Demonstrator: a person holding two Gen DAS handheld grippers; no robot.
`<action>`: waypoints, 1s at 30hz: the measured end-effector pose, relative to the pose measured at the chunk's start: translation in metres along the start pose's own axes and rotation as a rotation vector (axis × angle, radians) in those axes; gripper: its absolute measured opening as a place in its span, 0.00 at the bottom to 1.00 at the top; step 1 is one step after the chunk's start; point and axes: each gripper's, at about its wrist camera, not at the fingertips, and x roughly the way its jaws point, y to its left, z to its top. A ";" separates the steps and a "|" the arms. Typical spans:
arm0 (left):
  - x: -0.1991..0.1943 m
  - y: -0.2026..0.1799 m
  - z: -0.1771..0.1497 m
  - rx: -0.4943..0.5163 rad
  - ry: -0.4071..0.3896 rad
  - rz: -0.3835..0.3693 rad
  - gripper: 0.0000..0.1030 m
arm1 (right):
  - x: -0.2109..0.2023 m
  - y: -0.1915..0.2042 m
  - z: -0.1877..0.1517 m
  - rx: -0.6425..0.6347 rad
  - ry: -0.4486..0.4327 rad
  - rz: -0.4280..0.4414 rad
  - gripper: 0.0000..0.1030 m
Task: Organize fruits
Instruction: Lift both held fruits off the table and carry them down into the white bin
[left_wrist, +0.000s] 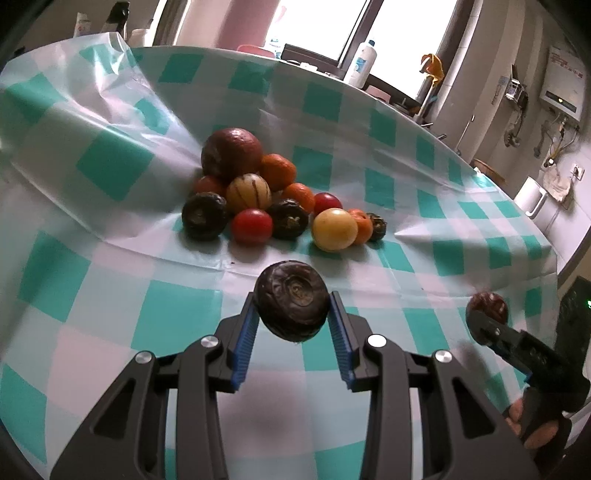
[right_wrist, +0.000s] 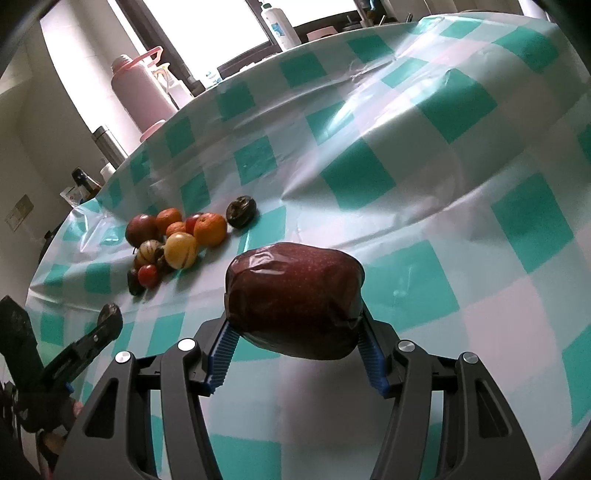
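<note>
Right wrist view: checked bench (right_wrist: 461, 155) noted, fruit pile (right_wrist: 173, 243) far left on it, right tool (right_wrist: 295, 332) clamped on wrapped red apple (right_wrist: 295, 299), left tool (left_wrist: 291, 314) gripping dark round fruit (left_wrist: 291, 299) above bench.

looks like a home kitchen / dining corner

pretty sure this is somebody's home. the table (left_wrist: 110, 295) wears a shiny teal and white checked plastic cover, creased and lifting at one corner, with a heap of fruit (left_wrist: 258, 192) sitting loose on it. behind it a big window (left_wrist: 321, 26) with a white lotion-type bottle (left_wrist: 362, 62) near the sill. on the wall to the right hangs a white gas water heater (left_wrist: 561, 88) with pipes underneath, plus a white jug-like thing (left_wrist: 532, 199) below it. the other view shows a big pink water bottle (right_wrist: 144, 92) and a steel flask (right_wrist: 109, 146) at the table's far edge. all very lived-in.
</note>
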 end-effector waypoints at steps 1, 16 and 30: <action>-0.003 -0.001 -0.001 0.011 -0.005 0.008 0.37 | -0.005 0.001 -0.004 0.008 -0.004 0.008 0.57; -0.053 -0.053 -0.052 0.232 -0.013 0.050 0.37 | -0.078 0.003 -0.064 -0.052 -0.035 0.043 0.57; -0.063 -0.115 -0.097 0.436 0.030 0.001 0.37 | -0.130 -0.029 -0.105 -0.104 -0.106 0.022 0.57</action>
